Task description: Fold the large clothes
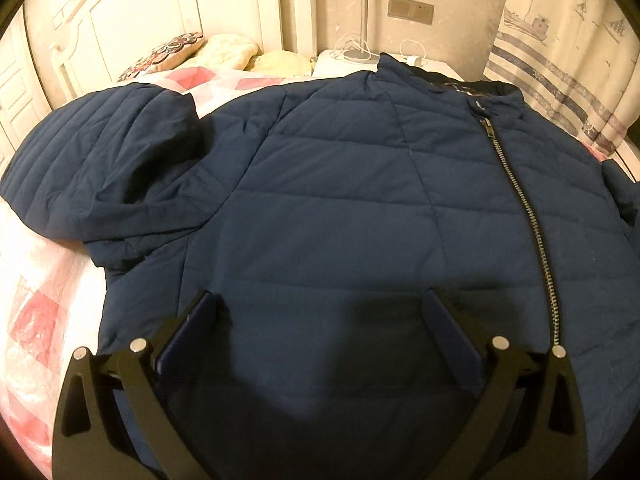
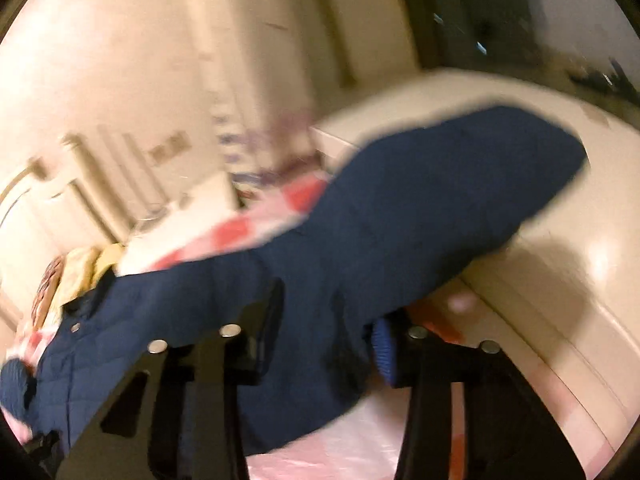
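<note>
A dark blue quilted jacket (image 1: 340, 200) lies front-up on the bed, its zipper (image 1: 520, 200) closed and running toward the collar at the far side. One sleeve (image 1: 100, 168) is bent across the left of the left wrist view. My left gripper (image 1: 320, 308) hovers open just above the jacket's lower front, with nothing pinched. The right wrist view is blurred. There, the other sleeve (image 2: 440, 184) sticks out past the bed edge over the floor. My right gripper (image 2: 326, 328) is closed on this sleeve near the shoulder, with fabric bunched between its pads.
A pink-and-white checked bedspread (image 1: 36, 300) covers the bed. Pillows (image 1: 168, 54) lie by the white headboard (image 1: 132, 8). A nightstand (image 1: 340, 62) with a lamp base and cables stands behind the collar. A striped curtain (image 1: 560, 60) hangs far right. Pale floor (image 2: 560, 208) lies beyond the bed edge.
</note>
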Demonstrator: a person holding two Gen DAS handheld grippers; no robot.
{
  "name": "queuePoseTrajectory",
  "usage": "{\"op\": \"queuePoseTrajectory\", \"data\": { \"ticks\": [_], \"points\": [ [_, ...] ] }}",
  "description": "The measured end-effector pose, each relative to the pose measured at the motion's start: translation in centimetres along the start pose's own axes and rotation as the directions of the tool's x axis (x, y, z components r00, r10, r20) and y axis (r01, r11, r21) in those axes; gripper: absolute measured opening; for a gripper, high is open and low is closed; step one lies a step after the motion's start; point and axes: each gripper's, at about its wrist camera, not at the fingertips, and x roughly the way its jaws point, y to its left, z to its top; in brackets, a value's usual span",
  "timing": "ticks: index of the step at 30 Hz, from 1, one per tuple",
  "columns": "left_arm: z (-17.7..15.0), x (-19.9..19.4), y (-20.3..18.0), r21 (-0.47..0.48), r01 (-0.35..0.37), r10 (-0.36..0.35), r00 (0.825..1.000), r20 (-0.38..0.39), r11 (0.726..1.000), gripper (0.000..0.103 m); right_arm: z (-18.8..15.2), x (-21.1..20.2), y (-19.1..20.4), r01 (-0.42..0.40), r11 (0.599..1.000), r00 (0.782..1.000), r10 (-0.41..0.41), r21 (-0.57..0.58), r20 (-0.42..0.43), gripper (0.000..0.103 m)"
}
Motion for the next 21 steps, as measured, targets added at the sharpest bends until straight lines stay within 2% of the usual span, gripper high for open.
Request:
{"op": "queuePoseTrajectory", "data": {
  "ticks": [2, 5, 8, 9, 11, 14, 17, 18, 19, 20, 21],
  "points": [
    [-0.2, -0.2, 0.1, 0.000, 0.003, -0.003, 1.000, 0.002, 1.000, 0.101, 0.0, -1.0, 3.5, -0.046, 0.993, 0.998, 0.050, -0.104, 0.031, 0.039],
    [-0.1, -0.3, 0.1, 0.000, 0.004, -0.004, 1.000, 0.004, 1.000, 0.101, -1.0, -3.4, 10.4, -0.127, 0.950, 0.987, 0.148, -0.285, 0.054, 0.039],
    [-0.1, -0.5, 0.1, -0.001, 0.007, -0.007, 1.000, 0.005, 1.000, 0.101, -3.5, -5.1, 17.4, -0.217, 0.870, 0.968, 0.251, -0.442, 0.018, 0.039],
    [-0.1, -0.5, 0.1, -0.001, 0.007, -0.007, 1.000, 0.005, 1.000, 0.101, -5.1, -5.6, 20.3, -0.253, 0.826, 0.958, 0.288, -0.504, -0.008, 0.039],
    [-0.1, -0.6, 0.2, -0.003, 0.010, -0.010, 1.000, 0.007, 1.000, 0.101, -7.3, -5.6, 23.4, -0.301, 0.771, 0.944, 0.324, -0.561, -0.061, 0.039],
    [-0.1, -0.7, 0.2, -0.003, 0.011, -0.011, 1.000, 0.011, 1.000, 0.101, -12.2, -3.8, 28.0, -0.332, 0.682, 0.942, 0.279, -0.651, -0.188, 0.040],
    [-0.1, -0.8, 0.3, -0.001, 0.009, -0.009, 1.000, 0.012, 1.000, 0.101, -15.9, -0.8, 29.8, -0.357, 0.636, 0.929, 0.168, -0.684, -0.329, 0.040],
    [-0.1, -0.9, 0.3, -0.001, 0.009, -0.009, 1.000, 0.013, 1.000, 0.101, -16.4, -0.3, 30.1, -0.358, 0.627, 0.927, 0.148, -0.692, -0.345, 0.040],
    [0.0, -0.8, 0.3, -0.001, 0.009, -0.009, 1.000, 0.012, 1.000, 0.101, -15.9, -0.3, 30.0, -0.368, 0.637, 0.922, 0.154, -0.678, -0.355, 0.041],
    [0.0, -0.8, 0.3, -0.002, 0.010, -0.010, 1.000, 0.011, 1.000, 0.101, -15.4, 0.1, 29.8, -0.395, 0.653, 0.906, 0.160, -0.646, -0.393, 0.048],
    [-0.1, -0.8, 0.3, -0.002, 0.011, -0.011, 1.000, 0.012, 1.000, 0.101, -15.1, 0.3, 29.7, -0.415, 0.665, 0.893, 0.166, -0.621, -0.419, 0.060]
  ]
}}
